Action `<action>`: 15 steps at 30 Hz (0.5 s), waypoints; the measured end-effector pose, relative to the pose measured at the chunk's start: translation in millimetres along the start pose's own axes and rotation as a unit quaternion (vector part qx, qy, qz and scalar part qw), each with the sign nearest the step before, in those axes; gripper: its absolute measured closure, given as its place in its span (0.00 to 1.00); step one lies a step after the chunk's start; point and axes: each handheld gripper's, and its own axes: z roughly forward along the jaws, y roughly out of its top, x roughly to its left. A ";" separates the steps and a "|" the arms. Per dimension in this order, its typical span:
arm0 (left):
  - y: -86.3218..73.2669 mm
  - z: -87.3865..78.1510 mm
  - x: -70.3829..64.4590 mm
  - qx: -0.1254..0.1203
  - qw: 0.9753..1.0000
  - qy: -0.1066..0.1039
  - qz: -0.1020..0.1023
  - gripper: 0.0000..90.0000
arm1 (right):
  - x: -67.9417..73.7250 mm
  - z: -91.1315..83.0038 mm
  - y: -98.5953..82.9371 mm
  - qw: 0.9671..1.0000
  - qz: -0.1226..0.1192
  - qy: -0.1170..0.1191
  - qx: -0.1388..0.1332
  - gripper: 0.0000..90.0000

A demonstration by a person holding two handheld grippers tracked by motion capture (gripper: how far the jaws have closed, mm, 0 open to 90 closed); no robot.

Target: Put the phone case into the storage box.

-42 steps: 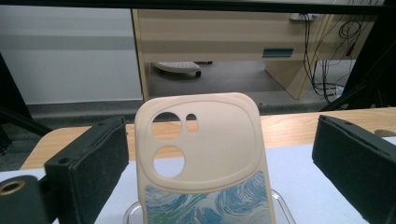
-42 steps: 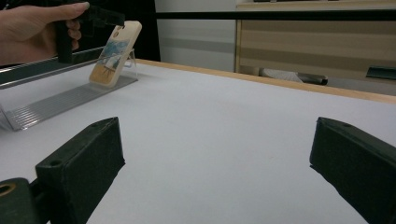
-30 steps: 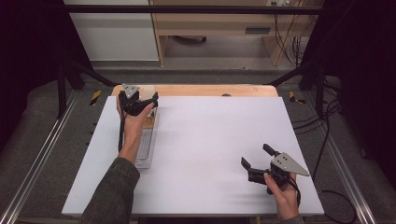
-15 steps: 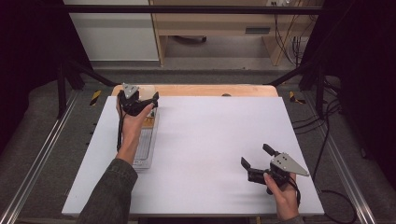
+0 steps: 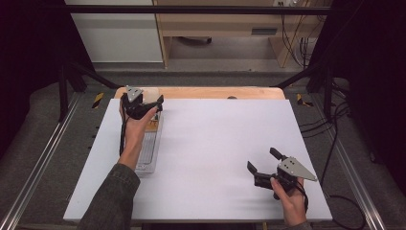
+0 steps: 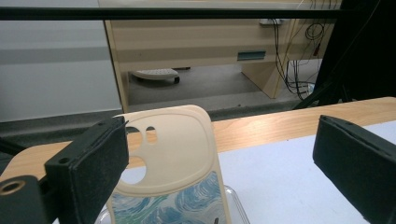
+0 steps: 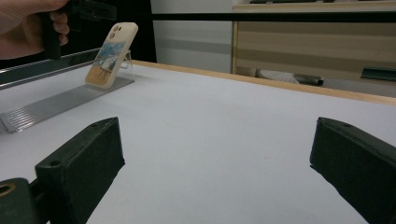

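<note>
Left gripper [image 5: 152,106] up at roughly 10 o'clock on the white table [image 5: 215,143], jaws spread wide and gripping nothing, 1 black pad just beside the left edge of the phone case [image 6: 175,163], the other well apart at 3 o'clock in its own view. Looks lined up for a pinch across the case's width, hence the wide gape. Phone case propped upright and tilted back on a clear ribbed stand [image 7: 60,105], probably so the edges stay free for a grab. Cream, smooth, rounded corners, 2 small holes and 1 larger round camera cutout near the top; blue and green swirls printed lower down, orange at the foot in the right gripper view. Stand long, flat, transparent, grooved lengthwise, running toward 6 o'clock along the table's left side. Right gripper [image 5: 261,165] low at about 4 o'clock, jaws likewise wide and empty, hovering over bare matte tabletop, well apart from the case, seemingly parked out of the way.
</note>
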 end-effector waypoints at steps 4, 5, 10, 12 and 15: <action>0.1 -0.2 -1.2 0.002 1.000 -0.004 0.002 0.03 | -0.5 -0.3 0.1 1.000 -0.001 -0.001 -0.001 0.03; 0.3 -0.4 -1.4 0.001 1.000 -0.005 0.002 0.03 | -0.4 -0.3 0.1 1.000 -0.001 -0.001 -0.001 0.03; 2.3 -2.2 -4.1 -0.004 1.000 -0.013 0.007 0.03 | -0.5 0.2 -0.3 1.000 -0.001 0.000 0.000 0.03; 3.2 -3.1 -5.3 -0.006 1.000 -0.016 0.008 0.04 | -0.4 0.2 -0.4 1.000 -0.001 0.000 0.001 0.03; 4.1 -4.3 -7.3 -0.007 1.000 -0.020 0.009 0.04 | -0.2 0.3 -0.3 1.000 0.000 0.000 0.000 0.03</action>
